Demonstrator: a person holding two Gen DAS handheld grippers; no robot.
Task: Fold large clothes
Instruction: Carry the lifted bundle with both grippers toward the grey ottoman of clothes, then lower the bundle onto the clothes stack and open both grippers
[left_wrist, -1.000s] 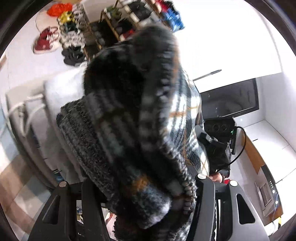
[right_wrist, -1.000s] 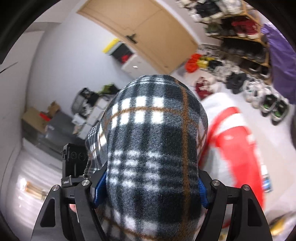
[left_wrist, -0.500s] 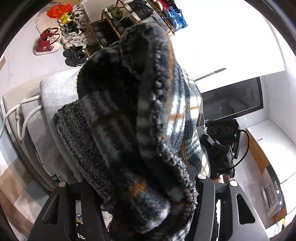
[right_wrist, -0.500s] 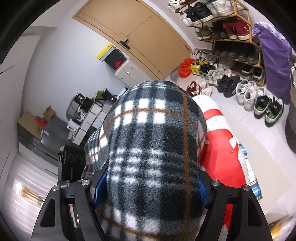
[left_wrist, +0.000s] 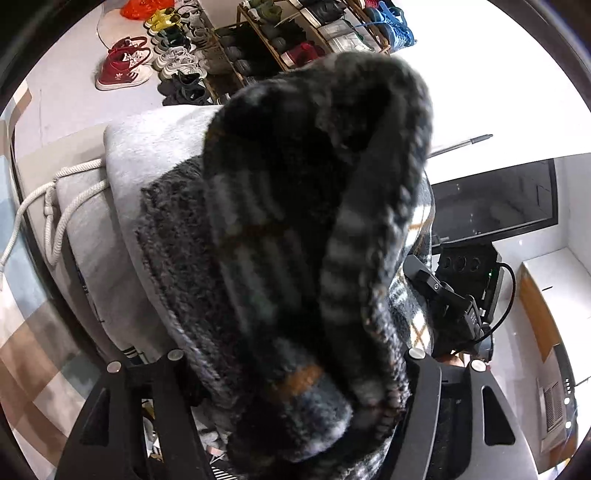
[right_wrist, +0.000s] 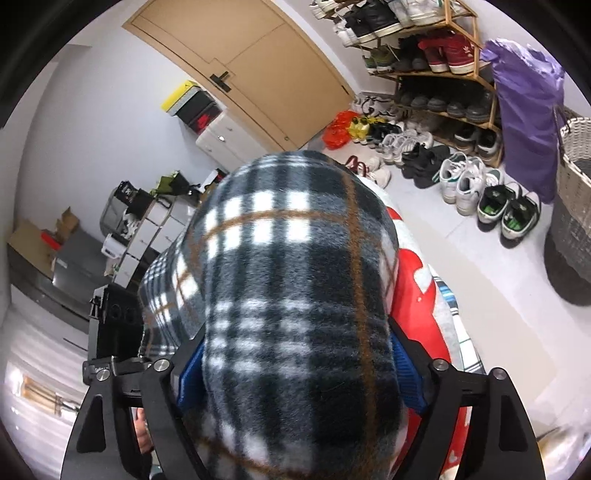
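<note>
A thick black, white and tan plaid fleece garment (left_wrist: 314, 240) fills the middle of both views. My left gripper (left_wrist: 295, 373) is shut on a bunched fold of it, with its stitched edge hanging over the fingers. My right gripper (right_wrist: 299, 365) is shut on another fold of the same plaid fleece (right_wrist: 295, 295), which bulges up between the blue pads (right_wrist: 404, 373). Both grippers hold it raised. The other gripper's black body (left_wrist: 458, 306) shows at the right of the left wrist view, close by.
Below lie a grey hooded garment with a white cord (left_wrist: 122, 177) and a red and white garment (right_wrist: 417, 295) on a checked surface. A shoe rack (right_wrist: 428, 70), rows of shoes on the floor (right_wrist: 461, 181), a woven basket (right_wrist: 572, 221) and a door (right_wrist: 251, 62) stand around.
Both grippers keep their hold on the plaid fleece and have swung with it. The shoe rack and floor have come further into the right view, and the grey hooded garment shows more on the left.
</note>
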